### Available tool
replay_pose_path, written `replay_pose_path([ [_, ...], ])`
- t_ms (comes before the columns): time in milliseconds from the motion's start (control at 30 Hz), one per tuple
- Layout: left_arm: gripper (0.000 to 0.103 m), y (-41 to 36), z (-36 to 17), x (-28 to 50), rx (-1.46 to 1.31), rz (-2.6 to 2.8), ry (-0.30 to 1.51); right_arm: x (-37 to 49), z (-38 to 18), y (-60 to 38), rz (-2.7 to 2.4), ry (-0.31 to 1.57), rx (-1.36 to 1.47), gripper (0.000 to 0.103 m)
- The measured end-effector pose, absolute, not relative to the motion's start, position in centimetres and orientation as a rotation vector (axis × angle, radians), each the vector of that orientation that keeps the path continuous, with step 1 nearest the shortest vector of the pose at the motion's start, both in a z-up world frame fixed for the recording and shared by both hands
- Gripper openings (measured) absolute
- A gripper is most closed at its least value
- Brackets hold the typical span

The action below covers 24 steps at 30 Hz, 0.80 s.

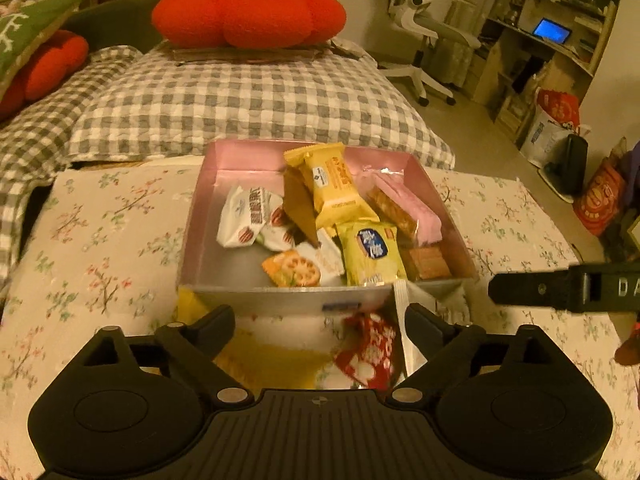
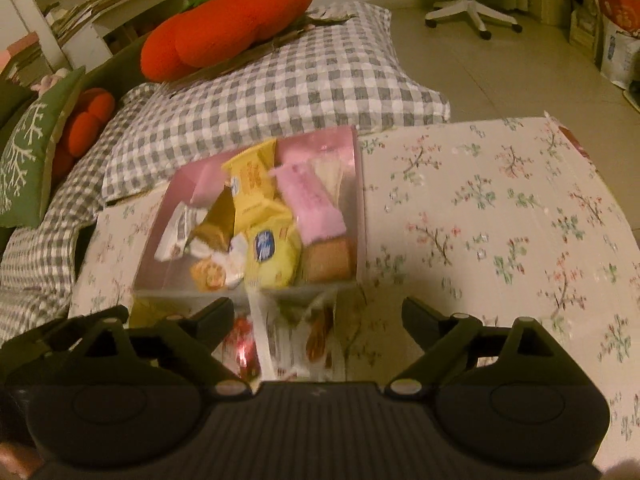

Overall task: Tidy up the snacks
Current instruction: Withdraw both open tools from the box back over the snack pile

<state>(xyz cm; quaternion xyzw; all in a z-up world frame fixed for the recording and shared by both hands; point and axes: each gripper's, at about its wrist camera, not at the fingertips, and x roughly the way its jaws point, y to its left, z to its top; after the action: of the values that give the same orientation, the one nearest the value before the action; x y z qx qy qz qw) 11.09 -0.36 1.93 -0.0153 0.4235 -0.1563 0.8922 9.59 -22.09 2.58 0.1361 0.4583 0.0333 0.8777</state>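
A pink-walled box (image 1: 224, 160) sits on the floral table and holds several snack packets, among them a yellow one (image 1: 332, 184), a pink wafer (image 1: 408, 208) and a white packet (image 1: 248, 216). The box also shows in the right wrist view (image 2: 352, 148). My left gripper (image 1: 320, 320) is open just in front of the box's near wall, above a red-and-white packet (image 1: 372, 352) and a yellow packet (image 1: 256, 356) on the table. My right gripper (image 2: 318, 312) is open, over a white packet (image 2: 288, 332) near the box front. It also shows in the left wrist view (image 1: 560, 286).
The floral tablecloth (image 2: 500, 208) spreads to the right of the box. A checkered quilt (image 1: 248, 100) with an orange pumpkin cushion (image 1: 248, 12) lies behind the table. An office chair (image 1: 424, 20) and shelves stand at the far right.
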Motion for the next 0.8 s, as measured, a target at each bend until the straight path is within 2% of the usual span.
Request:
replay_pose_path([
  [400, 0.097, 0.7, 1.5, 6.7, -0.022, -0.281, 0.907, 4.9, 0.8, -20.2, 0.088, 0.968, 0.175, 0.093],
  [800, 0.097, 3.9, -1.0, 3.5, -0.031, -0.247, 0.893, 1.2, -3.0, -20.4, 0.1, 0.966, 0.216, 0.095],
])
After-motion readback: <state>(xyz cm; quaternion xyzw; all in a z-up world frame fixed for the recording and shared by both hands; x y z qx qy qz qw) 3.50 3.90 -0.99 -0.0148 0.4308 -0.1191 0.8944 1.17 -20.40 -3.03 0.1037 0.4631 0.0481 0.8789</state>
